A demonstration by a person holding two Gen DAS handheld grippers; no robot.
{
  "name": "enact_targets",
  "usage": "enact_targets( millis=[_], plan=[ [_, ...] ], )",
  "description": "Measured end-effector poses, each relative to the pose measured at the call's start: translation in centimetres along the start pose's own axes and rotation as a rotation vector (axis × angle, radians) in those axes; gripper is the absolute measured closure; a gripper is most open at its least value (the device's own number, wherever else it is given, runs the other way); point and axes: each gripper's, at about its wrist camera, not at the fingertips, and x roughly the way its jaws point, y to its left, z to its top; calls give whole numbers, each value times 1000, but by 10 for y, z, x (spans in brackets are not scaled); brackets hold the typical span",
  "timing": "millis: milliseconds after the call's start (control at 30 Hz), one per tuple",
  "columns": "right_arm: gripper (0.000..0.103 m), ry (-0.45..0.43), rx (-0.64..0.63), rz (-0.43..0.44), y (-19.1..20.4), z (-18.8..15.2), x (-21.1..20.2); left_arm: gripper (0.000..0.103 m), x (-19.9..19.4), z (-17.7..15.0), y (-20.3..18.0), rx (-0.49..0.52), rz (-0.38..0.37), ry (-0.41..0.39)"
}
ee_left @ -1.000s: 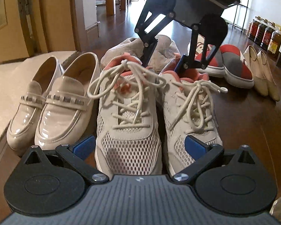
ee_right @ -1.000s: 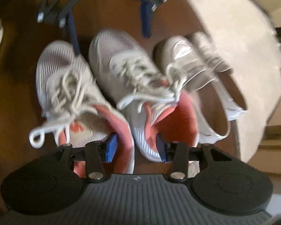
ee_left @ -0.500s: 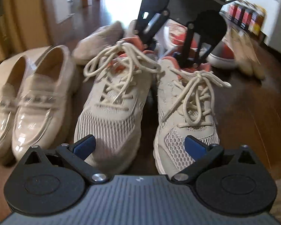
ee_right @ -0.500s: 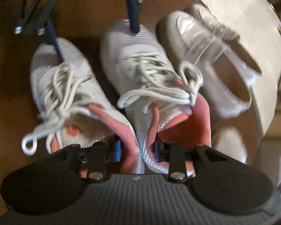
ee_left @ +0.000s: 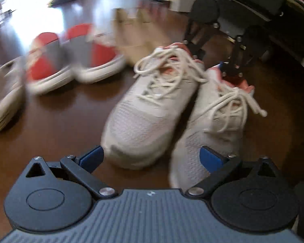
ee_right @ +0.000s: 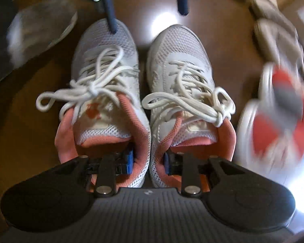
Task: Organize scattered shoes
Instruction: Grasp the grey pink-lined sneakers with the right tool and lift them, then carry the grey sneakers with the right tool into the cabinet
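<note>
Since a second ago the pair of white mesh sneakers (ee_right: 143,93) has swung round with my view: the cream loafers that stood just beside them are no longer next to them, and now the red-and-grey slip-ons (ee_left: 71,60) sit off to one side, smeared by motion blur.

My right gripper (ee_right: 148,162) has one finger inside each sneaker's coral collar, pinching the two inner heel walls together, so it carries both shoes as a pair, toes pointing away from it. My left gripper (ee_left: 152,158) faces them from the toe end, its blue pads spread wide on either side of the toes and holding nothing.

As for progress, I judge we are mid-carry. The sneakers are paired and side by side over the dark wood floor (ee_left: 71,121), though I cannot tell whether their soles touch it. The slip-ons lie together as a pair, and blurred beige shoes (ee_left: 4,99) show at the edge; whether those are already lined up I cannot say.

My right wrist is tilted steeply down over the heels. My left is held low and nearly level, looking along the floor.
</note>
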Motion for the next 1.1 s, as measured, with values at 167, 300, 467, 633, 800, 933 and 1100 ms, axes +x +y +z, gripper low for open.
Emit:
enact_targets(
  millis=[167,300,467,633,800,933,1100],
  plan=[
    [77,13,185,-41,51,-76,-13,1,38,38,-49,160,-113,27],
    [74,-10,286,-87,69,-105,-19,1,64,55,-74,230,-148,55],
    [72,-37,320,-162,85,-119,-23,1,71,63,-88,267,-143,74],
    [69,-70,362,-204,99,-132,-27,1,66,55,-78,299,-119,96],
    [63,-37,277,-180,103,-105,-16,1,59,42,-69,333,-108,75],
    [68,-5,288,-95,80,-96,-3,1,62,47,-66,382,-133,54],
    [81,-5,251,-106,90,-97,-11,1,72,52,-59,351,-192,29]
  ],
)
